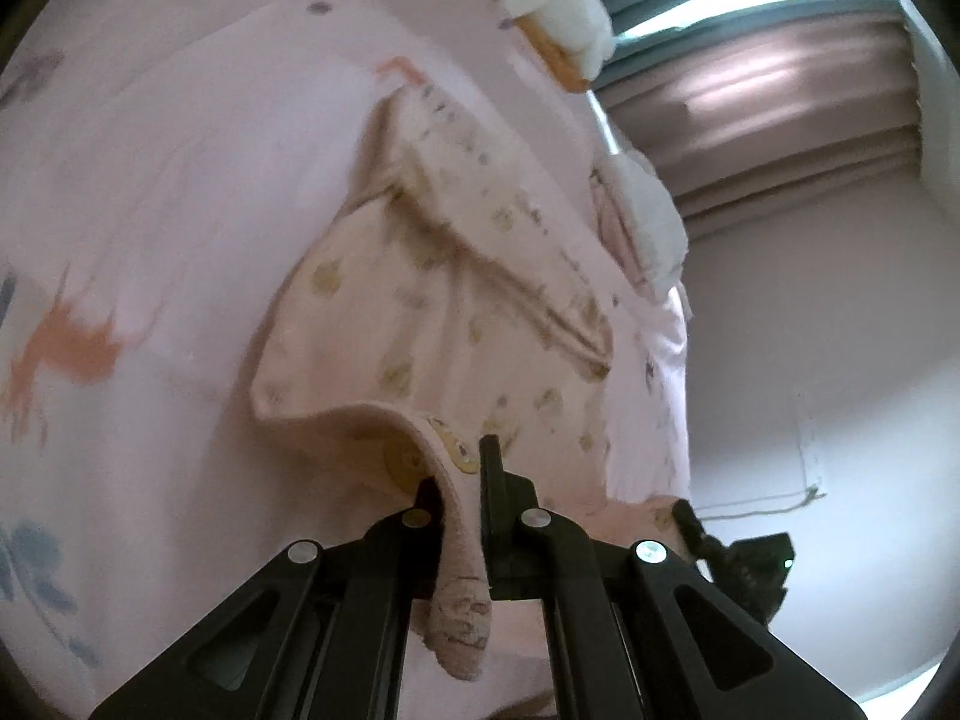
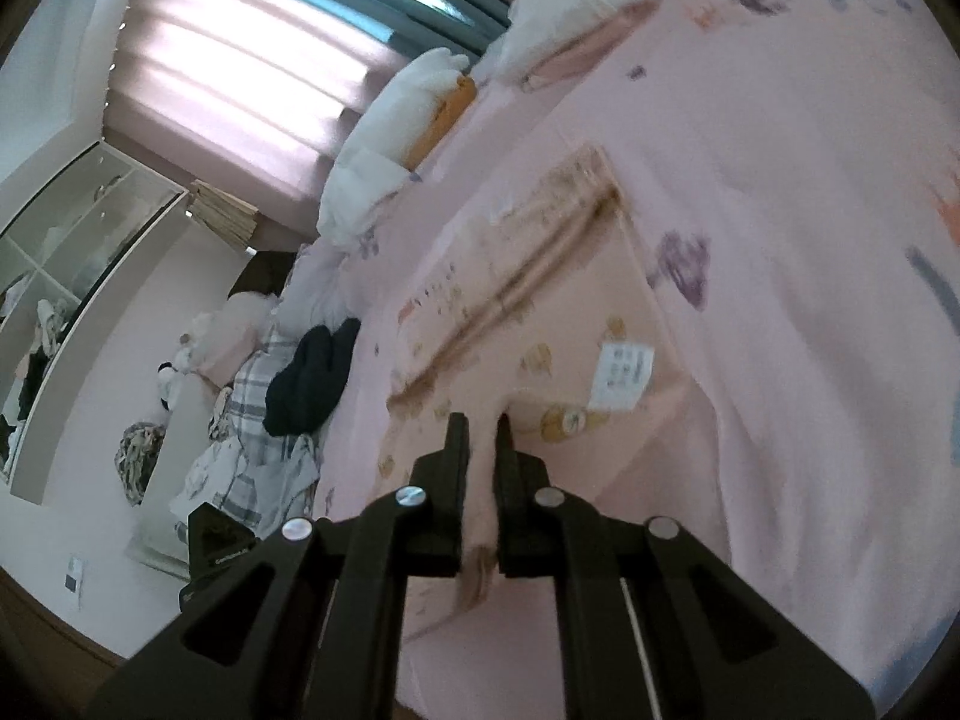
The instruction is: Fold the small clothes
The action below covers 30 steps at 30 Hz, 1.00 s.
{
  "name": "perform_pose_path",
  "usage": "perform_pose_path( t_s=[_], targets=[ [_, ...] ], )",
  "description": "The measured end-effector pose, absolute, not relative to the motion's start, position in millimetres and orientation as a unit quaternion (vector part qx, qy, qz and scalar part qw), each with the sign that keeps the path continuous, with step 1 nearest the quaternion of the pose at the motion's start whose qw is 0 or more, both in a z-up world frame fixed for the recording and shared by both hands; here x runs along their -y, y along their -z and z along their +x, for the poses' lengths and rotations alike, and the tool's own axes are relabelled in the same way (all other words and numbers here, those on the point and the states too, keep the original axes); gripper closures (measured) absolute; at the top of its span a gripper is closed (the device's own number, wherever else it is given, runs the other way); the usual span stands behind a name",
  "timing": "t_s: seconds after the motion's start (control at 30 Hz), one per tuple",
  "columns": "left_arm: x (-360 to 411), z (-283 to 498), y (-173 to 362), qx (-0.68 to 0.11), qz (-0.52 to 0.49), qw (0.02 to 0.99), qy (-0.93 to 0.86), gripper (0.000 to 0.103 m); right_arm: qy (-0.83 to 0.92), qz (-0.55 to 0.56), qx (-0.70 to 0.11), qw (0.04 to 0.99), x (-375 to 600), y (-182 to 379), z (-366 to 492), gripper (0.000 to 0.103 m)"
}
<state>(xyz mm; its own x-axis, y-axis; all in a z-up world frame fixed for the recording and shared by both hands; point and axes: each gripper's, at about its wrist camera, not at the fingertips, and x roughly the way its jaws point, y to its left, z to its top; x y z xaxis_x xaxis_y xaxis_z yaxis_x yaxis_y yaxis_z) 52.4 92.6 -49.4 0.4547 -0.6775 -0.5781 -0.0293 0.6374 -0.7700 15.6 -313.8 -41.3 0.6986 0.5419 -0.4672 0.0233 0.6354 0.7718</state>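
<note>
A small pale pink garment [image 1: 432,324] with little bear prints and a ribbed hem lies on a pink printed bedsheet [image 1: 150,210]. My left gripper [image 1: 459,474] is shut on its trimmed edge near a yellow snap and lifts that edge off the sheet. My right gripper [image 2: 480,420] is shut on another edge of the same garment [image 2: 540,300], close to its white care label [image 2: 624,375]. The other gripper shows at the right of the left wrist view [image 1: 744,558].
White pillows [image 2: 408,120] and an orange cushion [image 2: 444,114] lie at the bed's head by a curtained window [image 2: 252,72]. A dark garment [image 2: 312,378] and a plaid cloth [image 2: 258,420] sit at the bed's far side. A shelf [image 2: 54,294] stands by the wall.
</note>
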Motion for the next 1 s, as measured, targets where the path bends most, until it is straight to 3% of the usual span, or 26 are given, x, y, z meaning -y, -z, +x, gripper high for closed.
perform_pose_path(
  t_s=[0.57, 1.0],
  targets=[
    [-114.4, 170.4, 60.2, -0.406, -0.484, 0.747, 0.210, 0.103, -0.155, 0.433, -0.337, 0.822, 336.3, 28.4, 141.7, 0.098],
    [-106.9, 277.6, 137.4, -0.448, -0.505, 0.723, 0.145, 0.103, -0.082, 0.459, -0.407, 0.785, 359.0, 109.2, 249.1, 0.095]
  ],
)
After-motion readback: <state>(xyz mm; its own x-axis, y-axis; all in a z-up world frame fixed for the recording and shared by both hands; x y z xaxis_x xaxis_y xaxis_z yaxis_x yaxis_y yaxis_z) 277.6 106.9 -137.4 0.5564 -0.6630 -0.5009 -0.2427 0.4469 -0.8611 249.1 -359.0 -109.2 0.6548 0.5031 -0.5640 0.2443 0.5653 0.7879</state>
